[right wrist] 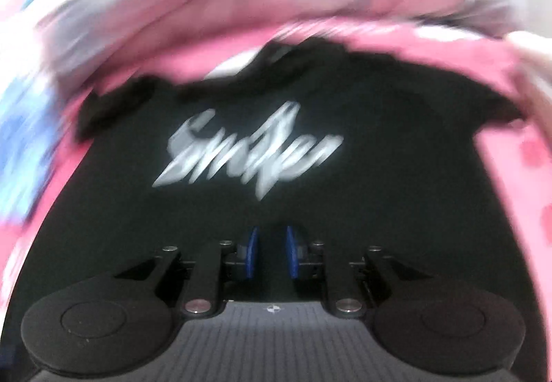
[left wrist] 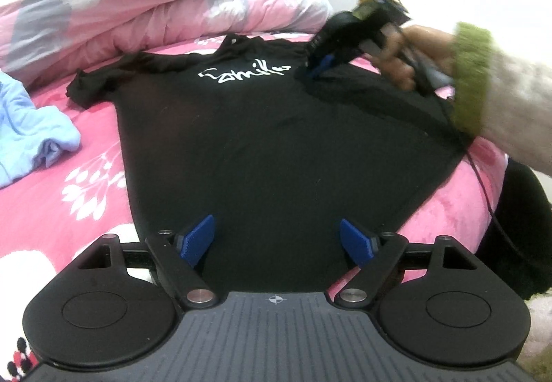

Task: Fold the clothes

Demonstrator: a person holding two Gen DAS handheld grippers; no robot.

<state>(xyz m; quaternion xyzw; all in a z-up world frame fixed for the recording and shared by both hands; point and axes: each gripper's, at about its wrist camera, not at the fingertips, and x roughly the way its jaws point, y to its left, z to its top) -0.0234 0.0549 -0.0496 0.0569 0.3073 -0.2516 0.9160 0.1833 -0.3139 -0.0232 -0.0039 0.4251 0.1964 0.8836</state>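
Black T-shirt (left wrist: 262, 140), smooth, lies flat on pink floral bedsheet (left wrist: 86, 195).

left wrist: low, facing black shirt (left wrist: 269, 140) | right wrist: nearer, blurred, seemingly same shirt

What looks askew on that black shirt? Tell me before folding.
The black T-shirt lies mostly flat on the pink bedsheet, but its far-left sleeve is bunched and crumpled instead of spread. The light blue garment beside it lies in a heap. Nothing looks damaged.
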